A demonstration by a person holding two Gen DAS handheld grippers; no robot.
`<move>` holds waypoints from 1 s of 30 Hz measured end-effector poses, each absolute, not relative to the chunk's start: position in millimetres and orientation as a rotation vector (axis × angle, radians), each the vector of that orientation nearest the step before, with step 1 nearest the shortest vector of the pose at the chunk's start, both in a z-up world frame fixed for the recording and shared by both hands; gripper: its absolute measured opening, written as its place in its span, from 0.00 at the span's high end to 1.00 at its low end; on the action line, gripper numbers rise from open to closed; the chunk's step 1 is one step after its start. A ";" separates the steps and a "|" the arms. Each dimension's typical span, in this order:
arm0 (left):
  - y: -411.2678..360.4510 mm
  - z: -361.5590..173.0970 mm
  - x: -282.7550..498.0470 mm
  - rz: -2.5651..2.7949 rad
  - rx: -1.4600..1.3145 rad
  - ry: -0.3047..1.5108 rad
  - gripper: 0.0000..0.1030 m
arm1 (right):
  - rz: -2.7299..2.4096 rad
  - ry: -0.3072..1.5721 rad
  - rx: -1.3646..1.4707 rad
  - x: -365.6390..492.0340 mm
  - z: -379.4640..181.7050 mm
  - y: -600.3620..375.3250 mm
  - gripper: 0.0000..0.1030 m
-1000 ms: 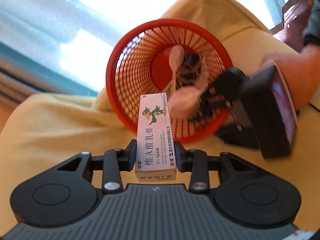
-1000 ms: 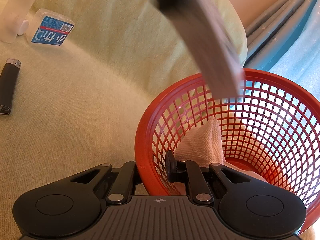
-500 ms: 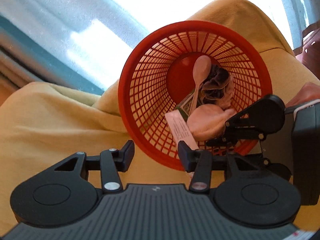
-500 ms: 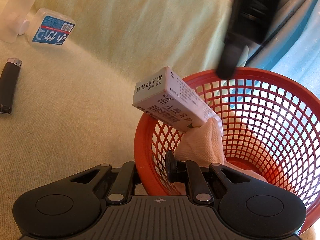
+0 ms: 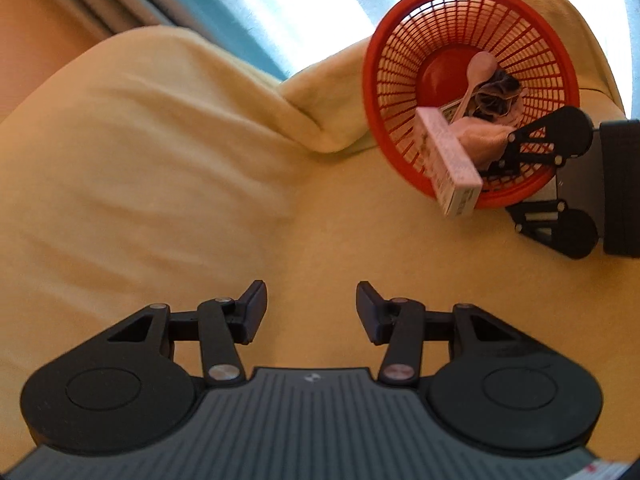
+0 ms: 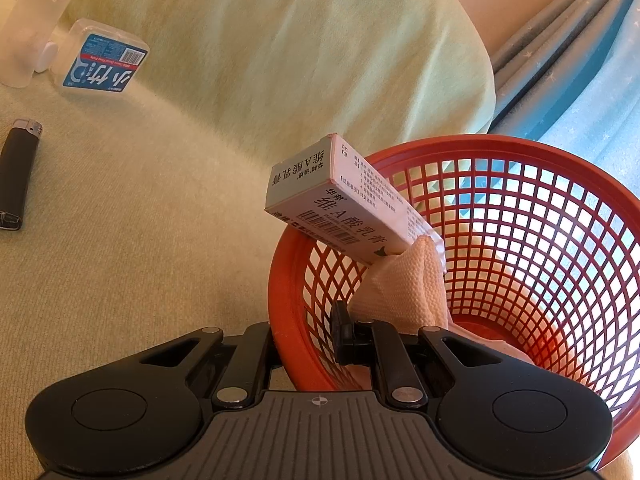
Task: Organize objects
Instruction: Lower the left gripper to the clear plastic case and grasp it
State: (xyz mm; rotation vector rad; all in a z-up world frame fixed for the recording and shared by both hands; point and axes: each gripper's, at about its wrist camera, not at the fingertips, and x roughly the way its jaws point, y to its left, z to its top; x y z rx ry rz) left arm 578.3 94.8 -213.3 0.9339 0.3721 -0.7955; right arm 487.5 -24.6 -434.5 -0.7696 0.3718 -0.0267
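The red mesh basket (image 6: 520,148) lies tipped on the yellow sofa cover, and my right gripper (image 6: 304,340) is shut on its near rim. A white medicine box (image 6: 344,208) leans over that rim with one end sticking out, resting on a pale cloth (image 6: 404,284). In the left wrist view the basket (image 5: 400,40) sits at the upper right and holds the box (image 5: 448,160), a pink spoon (image 5: 476,76) and the cloth (image 5: 480,140), with the right gripper (image 5: 502,184) at its rim. My left gripper (image 5: 312,308) is open and empty over the cover, well away from the basket.
On the cover at the far left lie a black lighter (image 6: 18,176), a clear box with a blue label (image 6: 100,64) and a translucent plastic container (image 6: 32,32). A big yellow cushion (image 5: 140,140) rises behind. Curtains (image 6: 560,60) and a bright window stand beyond the basket.
My left gripper opened and let go of the medicine box, which dropped onto the basket's rim. The left gripper then drew back and aside from the basket. The right gripper has not moved.
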 end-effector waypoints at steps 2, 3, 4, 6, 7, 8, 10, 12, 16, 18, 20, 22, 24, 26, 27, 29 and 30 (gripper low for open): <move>116.3 -212.4 582.9 -0.767 0.900 0.419 0.57 | -0.027 0.372 -0.771 489.6 -435.6 -22.4 0.92; 126.7 -212.3 583.8 -0.754 0.882 0.444 0.57 | -0.027 0.372 -0.771 491.5 -436.3 -20.7 0.92; 136.0 -212.6 583.7 -0.748 0.868 0.465 0.57 | -0.027 0.373 -0.772 491.5 -436.4 -20.7 0.92; 152.6 -216.3 581.9 -0.746 0.847 0.510 0.56 | -0.027 0.373 -0.773 491.5 -436.4 -20.8 0.92; 158.7 -220.1 580.6 -0.752 0.843 0.533 0.55 | -0.027 0.374 -0.775 491.9 -437.1 -20.1 0.92; 163.3 -224.7 579.1 -0.755 0.845 0.556 0.55 | -0.027 0.374 -0.776 491.7 -436.8 -20.5 0.92; 170.7 -236.2 575.8 -0.766 0.861 0.592 0.55 | -0.027 0.375 -0.778 492.1 -438.3 -19.5 0.92; 174.1 -247.9 574.0 -0.772 0.878 0.625 0.55 | -0.028 0.375 -0.779 492.1 -438.6 -19.3 0.92; 173.7 -267.2 578.2 -0.781 0.874 0.680 0.55 | -0.028 0.376 -0.782 492.2 -439.7 -19.0 0.92; 171.5 -273.5 580.7 -0.789 0.878 0.699 0.55 | -0.028 0.376 -0.783 491.9 -439.8 -19.5 0.92; 169.1 -278.1 582.8 -0.793 0.891 0.713 0.57 | -0.028 0.376 -0.783 491.9 -440.0 -19.2 0.92; 167.1 -280.4 583.7 -0.796 0.905 0.719 0.62 | -0.028 0.377 -0.783 491.8 -439.8 -19.6 0.92; 165.6 -280.9 582.6 -0.802 0.921 0.721 0.67 | -0.028 0.376 -0.783 491.9 -440.1 -19.1 0.92; 163.4 -281.3 577.8 -0.817 0.955 0.712 0.70 | -0.028 0.377 -0.785 491.8 -440.2 -19.7 0.92; 162.9 -280.9 575.2 -0.823 0.971 0.706 0.70 | -0.028 0.377 -0.786 491.5 -440.6 -19.9 0.92; 161.6 -279.5 567.7 -0.835 1.015 0.680 0.70 | -0.029 0.377 -0.786 490.9 -440.7 -20.6 0.92; 161.3 -278.0 563.4 -0.838 1.042 0.657 0.71 | -0.029 0.377 -0.786 490.8 -440.7 -20.8 0.92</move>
